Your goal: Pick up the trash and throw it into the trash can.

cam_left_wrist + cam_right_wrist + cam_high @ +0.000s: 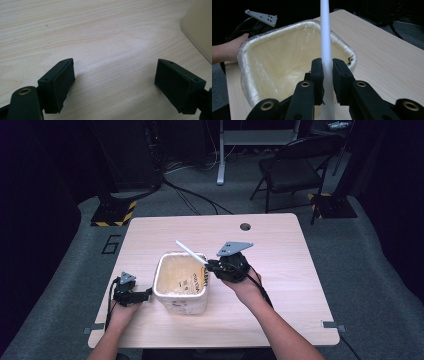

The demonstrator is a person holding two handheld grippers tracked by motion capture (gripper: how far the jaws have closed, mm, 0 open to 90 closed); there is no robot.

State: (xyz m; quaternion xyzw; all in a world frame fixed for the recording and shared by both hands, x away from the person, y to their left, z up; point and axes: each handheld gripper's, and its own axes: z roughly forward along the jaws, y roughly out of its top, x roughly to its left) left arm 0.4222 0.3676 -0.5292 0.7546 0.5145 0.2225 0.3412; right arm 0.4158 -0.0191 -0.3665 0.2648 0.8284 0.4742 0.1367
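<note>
1. Straw (190,252) is the thing in work: a thin white stick, clamped between the jaws of the right gripper (209,265). In the right gripper view the pads (317,75) press it from both sides and it stands up straight between them.

2. It is held over the far right part of the bin (175,307), a cream box with a plastic liner (274,57), which stands on the table (280,235). The free end of the straw points up and away over the opening.

3. Left gripper (148,294) rests low on the table, just beside the left wall of the bin. Its jaws stand wide apart with nothing between them; in the left gripper view I see bare wood between the pads (62,85) and a piece of the bin wall (200,27) at the right edge.

4. I judge the step in hand to be dropping the straw into the bin. To do it well, the right hand should carry the straw further over the middle of the opening, because now the grip sits close to the rim.

5. Better to tilt the straw so that it points down into the liner before the jaws let go. A long light stick can land across the rim and roll out on the table.

6. The bin looks light. The left gripper could hold the wall if the bin starts to slide.
</note>
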